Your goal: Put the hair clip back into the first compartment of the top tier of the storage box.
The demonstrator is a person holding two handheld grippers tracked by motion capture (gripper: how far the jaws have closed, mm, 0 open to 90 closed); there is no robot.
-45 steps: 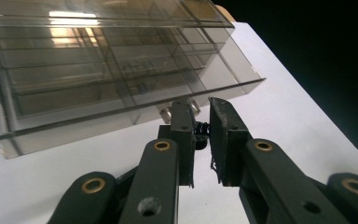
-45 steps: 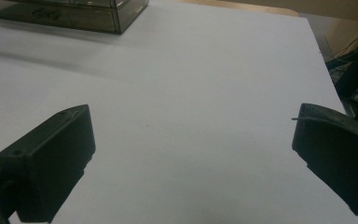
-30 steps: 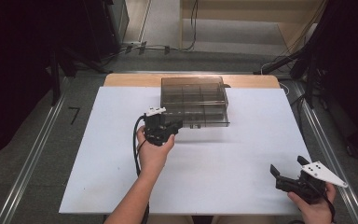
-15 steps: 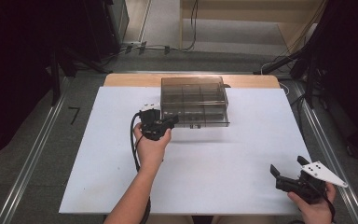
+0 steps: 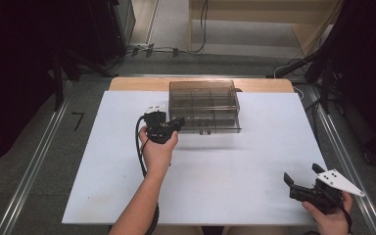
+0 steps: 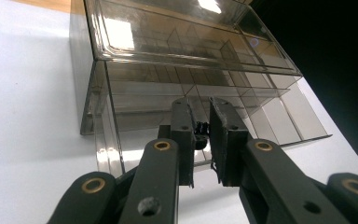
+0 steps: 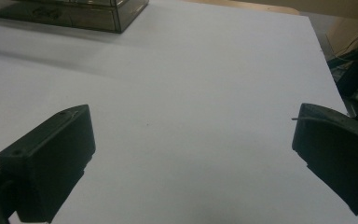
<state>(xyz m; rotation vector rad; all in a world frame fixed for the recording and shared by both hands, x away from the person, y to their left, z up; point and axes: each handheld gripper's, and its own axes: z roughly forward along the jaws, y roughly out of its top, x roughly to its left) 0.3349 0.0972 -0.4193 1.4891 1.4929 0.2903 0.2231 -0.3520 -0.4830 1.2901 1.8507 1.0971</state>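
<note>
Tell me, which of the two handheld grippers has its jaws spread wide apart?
The right gripper, at the table's near right corner. The left gripper, at the smoky plastic organiser box, has its jaws nearly together.

Smoky clear organiser box (image 5: pixel 203 105) at the far middle of the counter (image 5: pixel 235 166).
Flat, lid closed, inner dividers visible through the plastic; bottom drawer (image 6: pixel 279 116) slid partway out at the front, small dark handle (image 6: pixel 200 133) on it.

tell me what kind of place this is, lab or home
Most likely a lab or recording workspace, not a home. A white table stands between metal floor rails, cables trail across the grey floor behind it, and dark stands flank it. A smoky plastic drawer box sits on the table.
</note>
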